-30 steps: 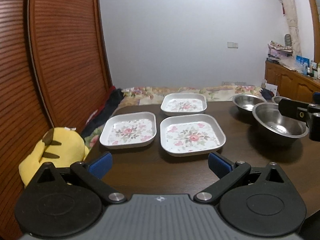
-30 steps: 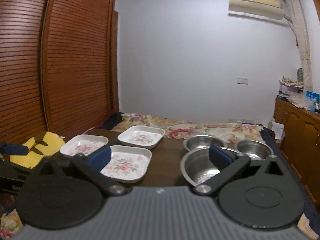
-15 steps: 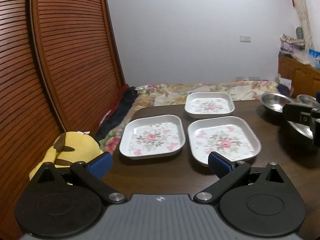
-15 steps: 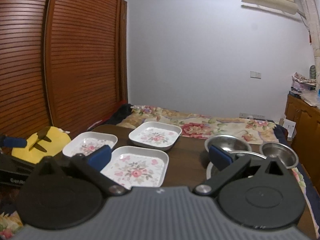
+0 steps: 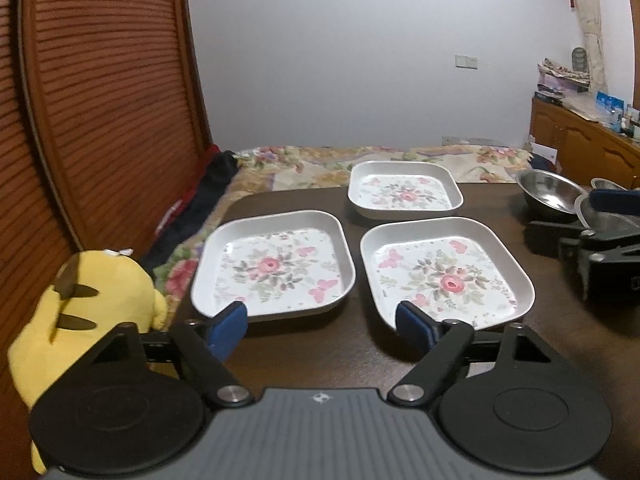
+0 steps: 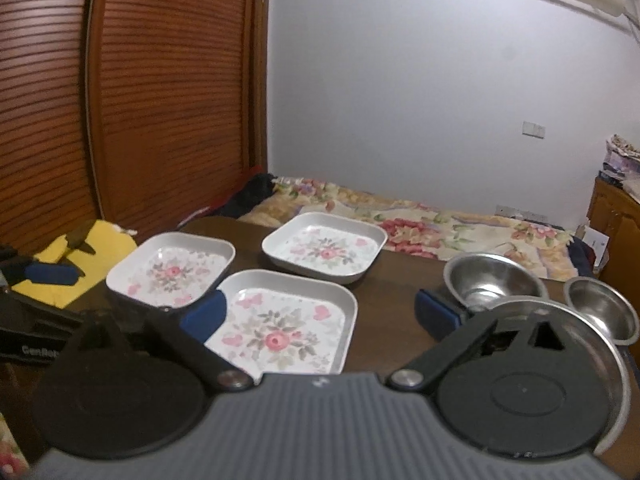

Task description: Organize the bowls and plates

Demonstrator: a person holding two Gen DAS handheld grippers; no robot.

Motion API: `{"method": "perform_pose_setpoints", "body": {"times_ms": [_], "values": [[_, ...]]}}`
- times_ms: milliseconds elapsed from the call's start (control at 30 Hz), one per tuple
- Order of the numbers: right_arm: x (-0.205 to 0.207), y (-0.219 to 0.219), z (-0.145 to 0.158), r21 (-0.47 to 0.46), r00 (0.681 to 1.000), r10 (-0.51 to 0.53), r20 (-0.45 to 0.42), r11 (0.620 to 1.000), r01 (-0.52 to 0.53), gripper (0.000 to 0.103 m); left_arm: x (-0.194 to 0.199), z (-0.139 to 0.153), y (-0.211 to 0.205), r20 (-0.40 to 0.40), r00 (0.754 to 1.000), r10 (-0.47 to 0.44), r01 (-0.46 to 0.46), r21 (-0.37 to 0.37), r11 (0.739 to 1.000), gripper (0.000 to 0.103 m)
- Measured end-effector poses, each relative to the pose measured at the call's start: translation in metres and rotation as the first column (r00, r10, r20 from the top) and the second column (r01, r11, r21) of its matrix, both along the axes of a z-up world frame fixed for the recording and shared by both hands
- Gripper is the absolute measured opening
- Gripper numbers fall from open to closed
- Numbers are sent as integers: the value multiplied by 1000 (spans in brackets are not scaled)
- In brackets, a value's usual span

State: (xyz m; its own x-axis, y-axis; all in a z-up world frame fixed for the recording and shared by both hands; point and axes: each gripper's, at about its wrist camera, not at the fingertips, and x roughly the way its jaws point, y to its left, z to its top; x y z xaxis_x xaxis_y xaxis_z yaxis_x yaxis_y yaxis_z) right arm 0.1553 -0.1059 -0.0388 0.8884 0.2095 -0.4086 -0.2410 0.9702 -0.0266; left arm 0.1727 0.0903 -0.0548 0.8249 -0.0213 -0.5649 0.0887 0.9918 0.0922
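Note:
Three white square plates with pink flowers lie on the dark wooden table [image 5: 320,352]: a near left plate [image 5: 274,266], a near right plate [image 5: 446,276] and a far plate [image 5: 404,192]. Three steel bowls stand at the right: a middle bowl [image 6: 494,284], a small bowl [image 6: 600,308] and a large near bowl [image 6: 608,344] partly behind my right gripper. My left gripper [image 5: 320,326] is open and empty, just before the two near plates. My right gripper [image 6: 320,314] is open and empty, over the near right plate [image 6: 284,324] and the large bowl.
A yellow plush toy [image 5: 80,312] sits at the table's left edge. A bed with a floral cover [image 5: 360,160] lies behind the table. A slatted wooden wardrobe [image 5: 100,100] stands at the left, a wooden cabinet [image 5: 584,148] at the right.
Both grippers have moved closer to the dishes and turned left. The left one now sits right before the two near plates. Both stay open.

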Motion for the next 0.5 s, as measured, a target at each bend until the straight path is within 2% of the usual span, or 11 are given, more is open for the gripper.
{"method": "perform_pose_setpoints", "body": {"times_ms": [200,367,500], "values": [[19,4,-14,-11,998,28,-58,1000,-29,80,17,-9,1,-16,999,-34,33,-65,997,58],[32,4,-27,-16,993,42,-109,999,-44,59,27,-17,0,-30,998,-55,52,-106,993,43],[37,2,-33,-15,991,47,-128,999,-50,55,32,-21,-2,-42,997,-63,57,-121,991,41]]}}
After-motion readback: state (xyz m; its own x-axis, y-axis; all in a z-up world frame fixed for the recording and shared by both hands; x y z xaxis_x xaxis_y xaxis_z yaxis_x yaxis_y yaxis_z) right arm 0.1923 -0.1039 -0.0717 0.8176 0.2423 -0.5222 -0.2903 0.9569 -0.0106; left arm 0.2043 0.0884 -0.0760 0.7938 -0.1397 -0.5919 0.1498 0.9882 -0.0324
